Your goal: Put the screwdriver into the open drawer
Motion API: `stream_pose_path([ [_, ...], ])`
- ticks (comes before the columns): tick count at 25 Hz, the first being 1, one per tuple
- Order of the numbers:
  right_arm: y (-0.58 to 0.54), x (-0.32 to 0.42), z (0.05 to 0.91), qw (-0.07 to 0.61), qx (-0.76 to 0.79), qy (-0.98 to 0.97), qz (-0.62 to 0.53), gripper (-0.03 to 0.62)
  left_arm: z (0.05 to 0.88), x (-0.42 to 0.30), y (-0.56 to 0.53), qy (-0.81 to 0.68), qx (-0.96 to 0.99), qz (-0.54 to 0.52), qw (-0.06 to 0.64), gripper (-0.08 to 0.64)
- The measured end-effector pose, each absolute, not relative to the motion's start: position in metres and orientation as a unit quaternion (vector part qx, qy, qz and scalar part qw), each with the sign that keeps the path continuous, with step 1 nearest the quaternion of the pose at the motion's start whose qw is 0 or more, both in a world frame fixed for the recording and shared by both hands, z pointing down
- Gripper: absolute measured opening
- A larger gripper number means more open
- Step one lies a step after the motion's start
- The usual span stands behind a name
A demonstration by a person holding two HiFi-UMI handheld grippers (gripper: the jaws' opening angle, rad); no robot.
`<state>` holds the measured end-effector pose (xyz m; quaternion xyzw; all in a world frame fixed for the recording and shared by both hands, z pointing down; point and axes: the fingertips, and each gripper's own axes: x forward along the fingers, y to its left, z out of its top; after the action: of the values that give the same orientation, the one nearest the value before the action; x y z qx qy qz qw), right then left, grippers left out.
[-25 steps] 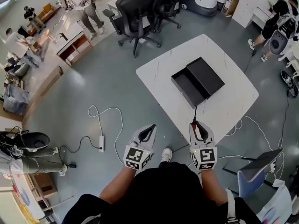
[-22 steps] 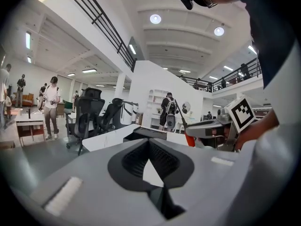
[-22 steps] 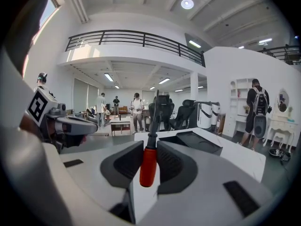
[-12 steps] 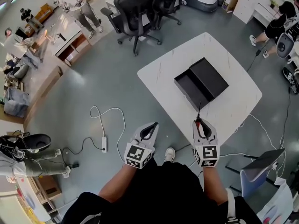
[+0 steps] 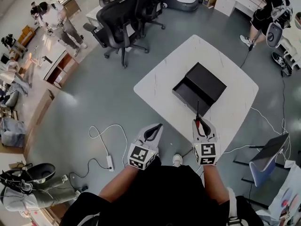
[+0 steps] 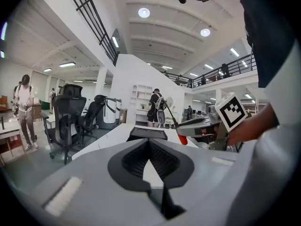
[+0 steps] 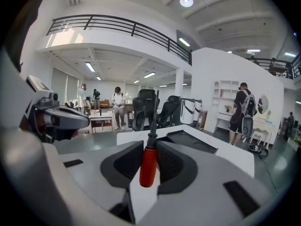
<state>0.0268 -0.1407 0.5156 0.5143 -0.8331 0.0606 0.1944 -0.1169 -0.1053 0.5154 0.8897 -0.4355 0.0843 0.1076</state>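
Screwdriver (image 7: 149, 166) is clamped in our right gripper (image 5: 199, 122) over the near edge of the white table (image 5: 225, 112), short of the drawer. Against a second ago, we see the table swung closer under us, the black open drawer (image 5: 190, 94) nearer the shaft tip, and both grippers further forward. Our left gripper (image 5: 153, 132) has its jaws together, empty, over the floor. The screwdriver's red handle is pinched between the pads, with its thin dark shaft pointing ahead at the drawer.
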Motion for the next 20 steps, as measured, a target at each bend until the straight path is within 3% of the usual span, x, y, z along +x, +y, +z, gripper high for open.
stream_pose_path([
  [6,-0.144,0.019,0.517,0.204,0.551,-0.807,0.061,0.091,0.519,-0.133,-0.130,-0.400,0.906,0.085,0.110,0.008],
  [20,-0.167,0.045,0.536,0.261,0.564,-0.781,0.059,0.091,0.527,-0.099,-0.178,-0.350,0.925,0.100,0.112,0.008],
])
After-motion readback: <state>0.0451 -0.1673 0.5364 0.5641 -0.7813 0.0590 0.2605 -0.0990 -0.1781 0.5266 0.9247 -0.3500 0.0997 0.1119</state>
